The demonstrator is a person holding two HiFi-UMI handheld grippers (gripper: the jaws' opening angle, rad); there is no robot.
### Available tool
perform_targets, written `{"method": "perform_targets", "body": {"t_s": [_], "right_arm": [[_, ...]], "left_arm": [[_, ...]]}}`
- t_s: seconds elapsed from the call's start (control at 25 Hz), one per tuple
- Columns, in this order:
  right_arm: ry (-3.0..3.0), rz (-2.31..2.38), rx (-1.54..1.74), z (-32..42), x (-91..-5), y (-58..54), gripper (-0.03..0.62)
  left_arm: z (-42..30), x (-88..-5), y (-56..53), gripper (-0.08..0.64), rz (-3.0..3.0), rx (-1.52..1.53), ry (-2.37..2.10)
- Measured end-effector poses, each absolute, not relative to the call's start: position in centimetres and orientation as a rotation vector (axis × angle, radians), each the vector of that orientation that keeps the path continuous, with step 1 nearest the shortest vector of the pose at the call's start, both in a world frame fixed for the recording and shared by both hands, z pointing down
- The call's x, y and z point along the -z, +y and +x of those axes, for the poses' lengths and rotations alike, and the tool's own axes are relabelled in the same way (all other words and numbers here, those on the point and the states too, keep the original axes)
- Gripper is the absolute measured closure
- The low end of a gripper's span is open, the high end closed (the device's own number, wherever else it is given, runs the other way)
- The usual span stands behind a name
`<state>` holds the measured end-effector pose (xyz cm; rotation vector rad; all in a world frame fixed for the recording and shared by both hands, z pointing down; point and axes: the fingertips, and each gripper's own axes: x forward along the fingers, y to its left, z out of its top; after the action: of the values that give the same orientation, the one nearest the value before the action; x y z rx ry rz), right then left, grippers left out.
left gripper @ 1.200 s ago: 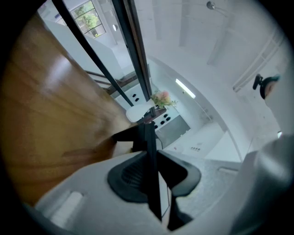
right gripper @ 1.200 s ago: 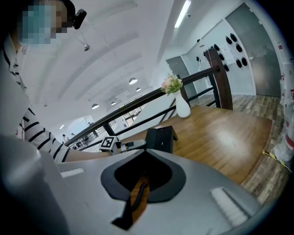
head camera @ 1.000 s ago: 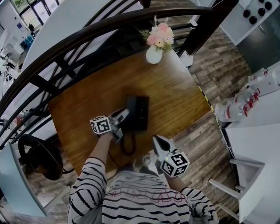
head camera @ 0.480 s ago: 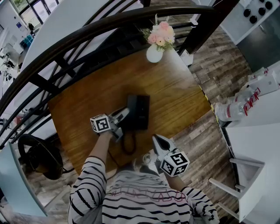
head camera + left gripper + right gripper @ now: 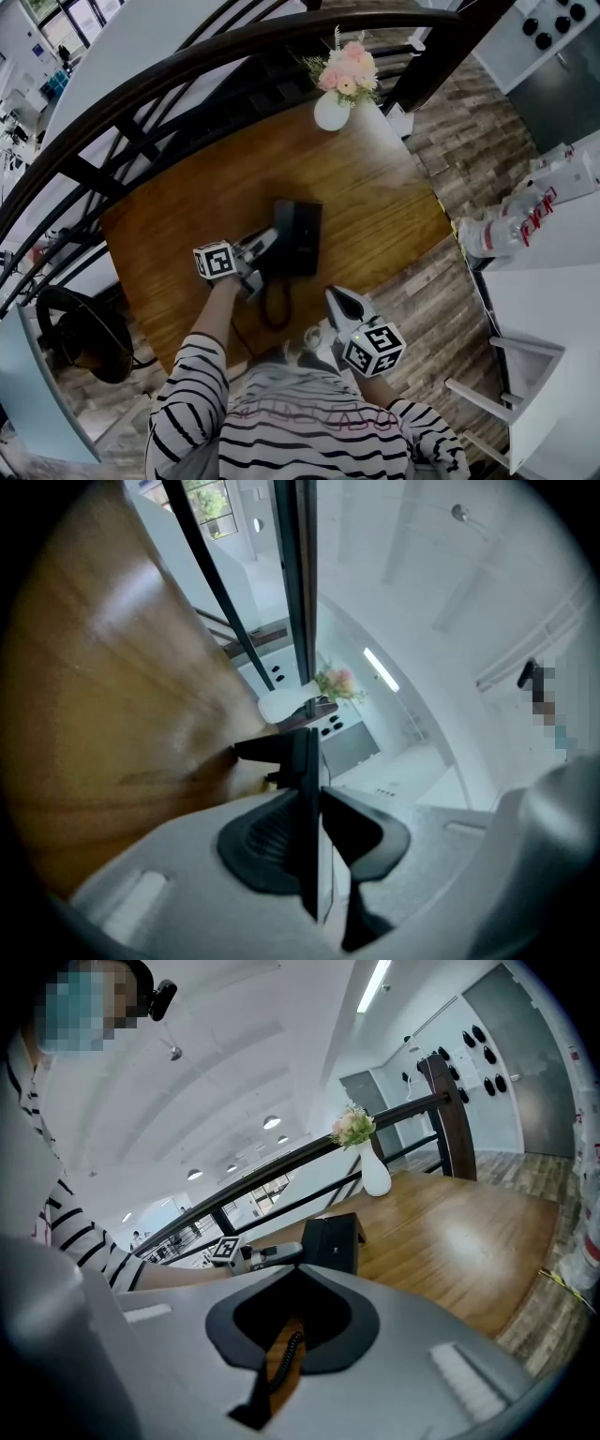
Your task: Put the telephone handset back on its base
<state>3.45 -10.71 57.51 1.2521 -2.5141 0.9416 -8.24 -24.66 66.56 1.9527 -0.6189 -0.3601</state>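
slim black handset (image 5: 301, 757) pinched in left tongs (image 5: 311, 797), right tongs (image 5: 300, 1270) pressed together

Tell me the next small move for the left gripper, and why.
Probably ease the handset straight down onto the base before letting go. The left gripper has its fingers closed on the handset, which lies along the base's side nearest that gripper in the head view; whether it is seated cannot be told. The right gripper hangs apart from the phone, empty.

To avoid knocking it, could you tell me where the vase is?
Head view: the vase stands at the table's far corner, by the railing, beyond the phone.
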Motion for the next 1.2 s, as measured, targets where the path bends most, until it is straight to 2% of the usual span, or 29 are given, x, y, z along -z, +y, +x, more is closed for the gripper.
{"method": "perform_targets", "body": {"t_s": [0.08, 0.28, 1.2], "right_arm": [[-2.52, 1.249, -0.941, 3.4, -57.5, -10.7, 0.592], [-2.532, 1.247, -0.931, 3.5, -57.0, -10.7, 0.592], [-2.713, 1.139, -0.793, 4.0, -51.8, -7.4, 0.592]], "left_arm": [[-8.1, -66.3, -24.8, 0.485, 1.964, 0.36, -0.628], [-8.8, -66.5, -24.8, 0.391, 1.988, 0.314, -0.712], [-8.5, -52.9, -12.6, 0.391, 2.351, 0.151, -1.02]]}}
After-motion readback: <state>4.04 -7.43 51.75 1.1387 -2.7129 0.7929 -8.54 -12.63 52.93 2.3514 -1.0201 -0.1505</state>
